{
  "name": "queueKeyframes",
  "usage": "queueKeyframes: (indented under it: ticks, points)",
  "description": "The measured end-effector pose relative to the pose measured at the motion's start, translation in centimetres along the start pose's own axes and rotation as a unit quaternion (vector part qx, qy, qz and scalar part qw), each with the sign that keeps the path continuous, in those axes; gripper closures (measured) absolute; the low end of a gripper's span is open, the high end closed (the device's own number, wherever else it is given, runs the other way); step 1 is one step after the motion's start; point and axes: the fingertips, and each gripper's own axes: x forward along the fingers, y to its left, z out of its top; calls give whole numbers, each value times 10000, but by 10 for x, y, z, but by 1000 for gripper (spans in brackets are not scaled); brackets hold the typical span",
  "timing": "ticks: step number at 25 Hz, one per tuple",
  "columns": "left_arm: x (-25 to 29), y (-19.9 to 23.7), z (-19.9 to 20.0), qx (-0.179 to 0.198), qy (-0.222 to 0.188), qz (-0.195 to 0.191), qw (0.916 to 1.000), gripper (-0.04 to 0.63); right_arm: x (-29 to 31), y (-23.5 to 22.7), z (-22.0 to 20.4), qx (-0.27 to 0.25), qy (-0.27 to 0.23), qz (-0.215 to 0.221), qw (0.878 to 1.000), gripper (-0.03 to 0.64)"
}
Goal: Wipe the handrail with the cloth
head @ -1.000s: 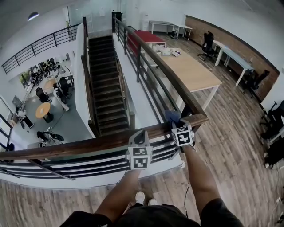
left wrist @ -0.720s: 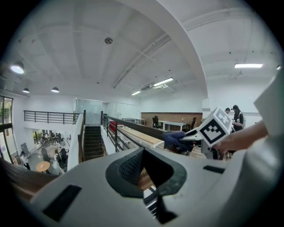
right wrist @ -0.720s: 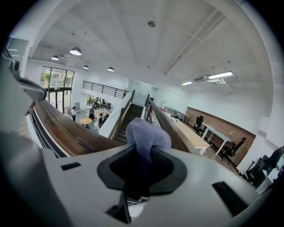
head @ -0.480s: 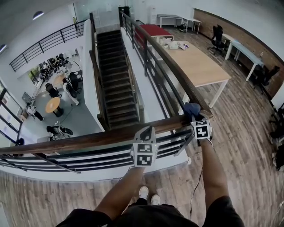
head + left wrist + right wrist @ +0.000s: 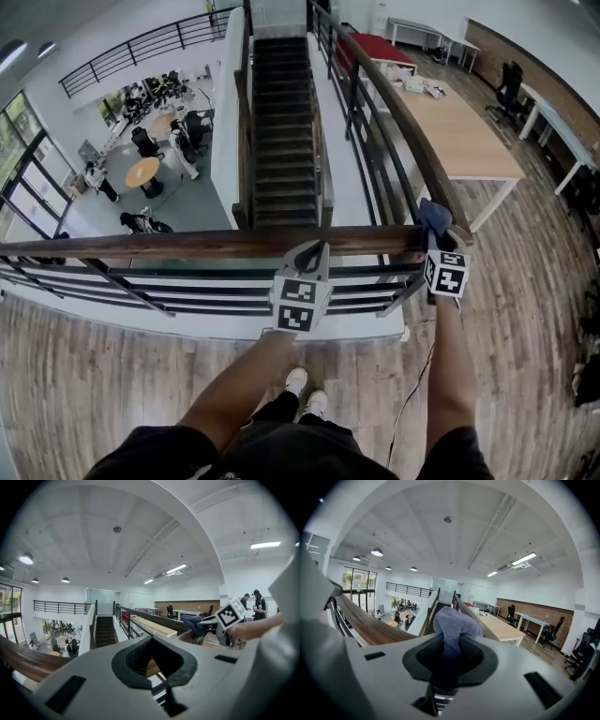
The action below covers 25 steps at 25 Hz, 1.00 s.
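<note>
Office mezzanine: long desks (image 5: 469, 131), swivel chairs (image 5: 511, 82), staircase (image 5: 286, 122) down to, perhaps, workstations (image 5: 155, 91).

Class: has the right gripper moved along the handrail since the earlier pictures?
Yes. The right gripper with the cloth has slid right along the handrail, reaching its corner.

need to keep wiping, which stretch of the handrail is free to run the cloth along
Bare: the handrail from the left gripper out to the left, and the rail running away from the corner. Crowded: the corner, where the right gripper holds the cloth, a short gap from the left gripper.
</note>
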Motion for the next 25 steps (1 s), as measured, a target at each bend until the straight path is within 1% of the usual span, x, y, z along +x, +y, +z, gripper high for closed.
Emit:
queueKeyframes:
  ticks: [2,4,7,9,12,15,17,21,25]
  points:
    - [-15,16,-3,-126,-67,100,9998,594,-15,33,12,-38,-330,249,9991,541]
    - [-32,40,-10,-224,-141,266,9993,594,-30,79,22,-67,-580,556,9967,541]
    - [-61,81,-27,-299,-197,524,9980,594,-58,159,29,30,-855,1128,9899,541]
    - [-84,107,-42,-304,-203,647,9972,594,-82,220,26,57,-946,1535,9836,541]
    - [-125,164,-68,-366,-220,974,9943,594,-109,318,13,95,-898,2084,9739,541]
    - [-176,240,-98,-517,-243,1491,9872,594,-122,420,4,258,-746,2615,9620,541]
    - [-211,288,-118,-596,-211,1763,9823,594,-125,487,3,166,-684,2893,9547,541]
    - [-274,388,-159,-800,-85,2181,9726,594,-110,621,14,22,-628,3271,9429,541]
    - [-331,481,-211,-993,147,2447,9644,594,-80,753,13,237,-366,3594,9322,541]
